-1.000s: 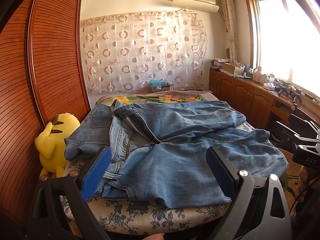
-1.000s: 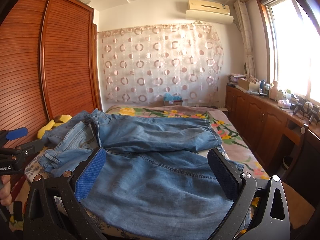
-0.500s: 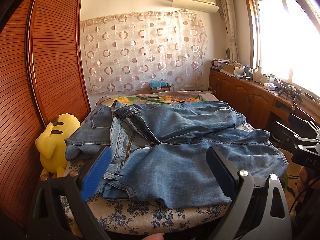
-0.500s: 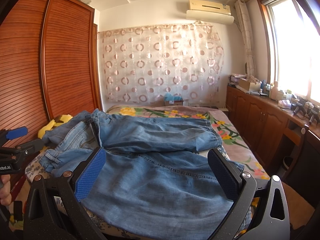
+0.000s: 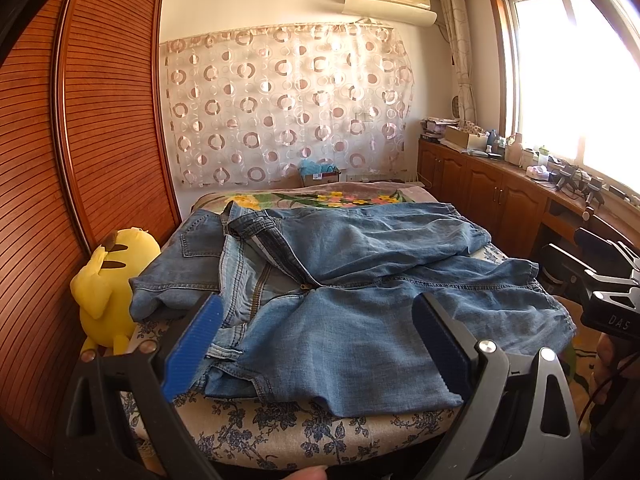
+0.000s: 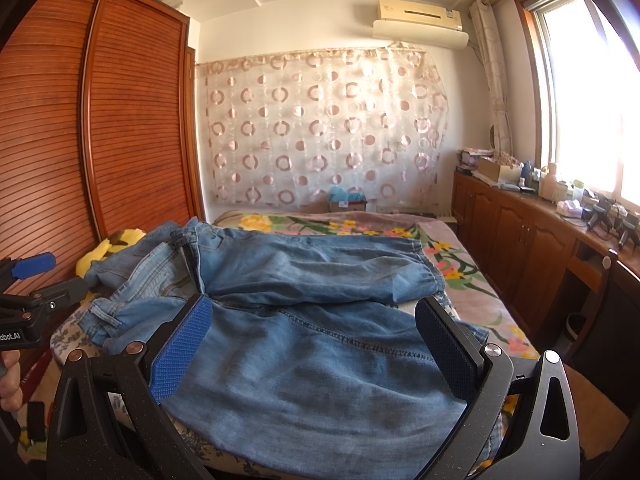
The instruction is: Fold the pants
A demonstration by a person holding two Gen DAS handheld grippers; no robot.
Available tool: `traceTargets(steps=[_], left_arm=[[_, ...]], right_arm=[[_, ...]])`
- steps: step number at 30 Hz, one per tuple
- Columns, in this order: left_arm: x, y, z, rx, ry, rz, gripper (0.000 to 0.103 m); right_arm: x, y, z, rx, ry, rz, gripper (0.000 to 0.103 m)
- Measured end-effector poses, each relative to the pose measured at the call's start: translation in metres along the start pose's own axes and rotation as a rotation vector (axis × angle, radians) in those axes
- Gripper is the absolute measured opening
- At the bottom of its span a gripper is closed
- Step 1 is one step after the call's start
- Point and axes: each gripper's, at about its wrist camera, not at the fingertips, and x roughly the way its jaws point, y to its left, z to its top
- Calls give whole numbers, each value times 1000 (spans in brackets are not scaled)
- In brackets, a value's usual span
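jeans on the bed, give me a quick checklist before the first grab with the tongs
1. Left tongs open and empty: ok.
2. Right tongs open and empty: ok.
3. Jeans fully on the bed: ok, though the near leg reaches the front edge.
4. Jeans lying flat: not ok, waist area bunched, fly open, legs overlapping.
5. Nothing lying on the denim: ok; the yellow plush toy sits beside the bed against the wardrobe.
6. Far leg's hem reachable: cannot tell.

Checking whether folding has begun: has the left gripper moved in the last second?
No. The left gripper frames the jeans and yellow plush toy exactly as before.
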Motion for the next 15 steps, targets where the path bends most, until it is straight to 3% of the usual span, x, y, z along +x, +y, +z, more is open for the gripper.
traceTargets(steps=[15], left_arm=[[0, 2, -3, 1, -1, 0, 96]], right_arm=[[0, 0, -1, 0, 0, 0, 103]])
